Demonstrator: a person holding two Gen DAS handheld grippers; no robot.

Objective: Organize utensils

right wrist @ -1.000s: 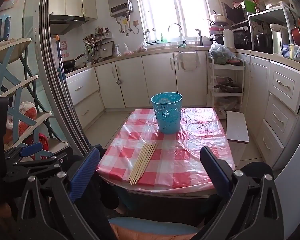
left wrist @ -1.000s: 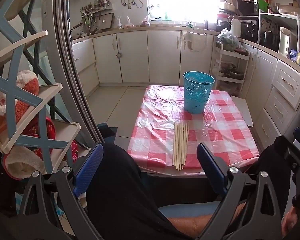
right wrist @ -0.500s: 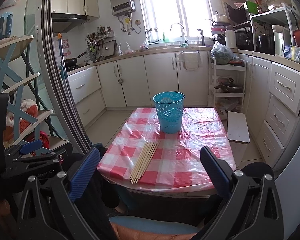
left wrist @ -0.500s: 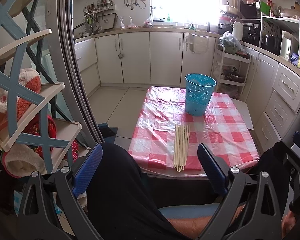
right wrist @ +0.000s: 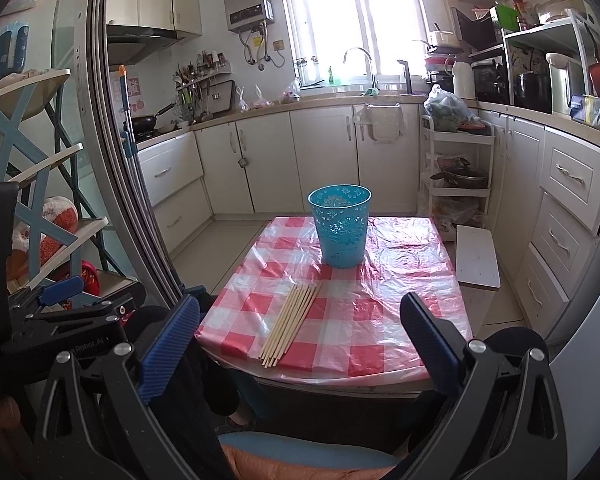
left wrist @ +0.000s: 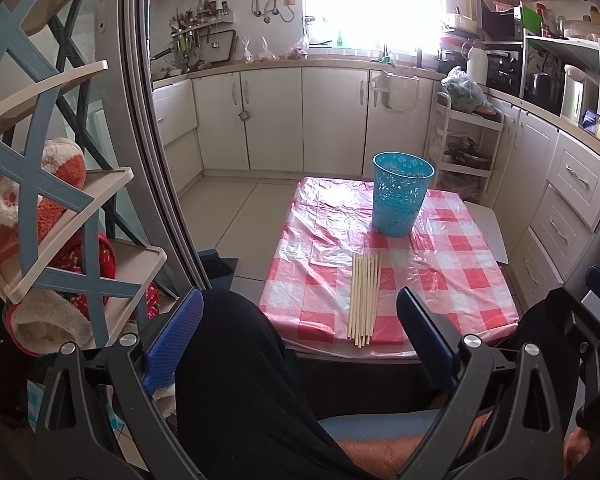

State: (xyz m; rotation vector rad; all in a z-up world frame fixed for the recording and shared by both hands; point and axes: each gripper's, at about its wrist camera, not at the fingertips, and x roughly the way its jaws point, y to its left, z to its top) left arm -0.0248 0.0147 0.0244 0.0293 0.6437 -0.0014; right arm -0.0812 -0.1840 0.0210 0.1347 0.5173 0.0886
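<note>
Several pale wooden chopsticks [left wrist: 365, 297] lie side by side near the front of a small table with a red-and-white checked cloth [left wrist: 452, 264]. They also show in the right wrist view [right wrist: 291, 317]. A blue perforated plastic holder [left wrist: 401, 193] stands upright behind them, empty as far as I can see; it also shows in the right wrist view [right wrist: 341, 225]. My left gripper [left wrist: 298, 334] is open and empty, held low in front of the table above my lap. My right gripper [right wrist: 300, 342] is open and empty, also short of the table's front edge.
A shelf rack with stuffed slippers [left wrist: 60, 240] stands at the left beside a sliding door frame [left wrist: 156, 160]. White kitchen cabinets [left wrist: 276, 120] line the back and right. A white trolley [right wrist: 456, 176] and a white stool [right wrist: 478, 256] stand right of the table.
Both views have shifted slightly; the left wrist view has tilted up a little. The chopsticks and holder have not moved. Both grippers stay open.
</note>
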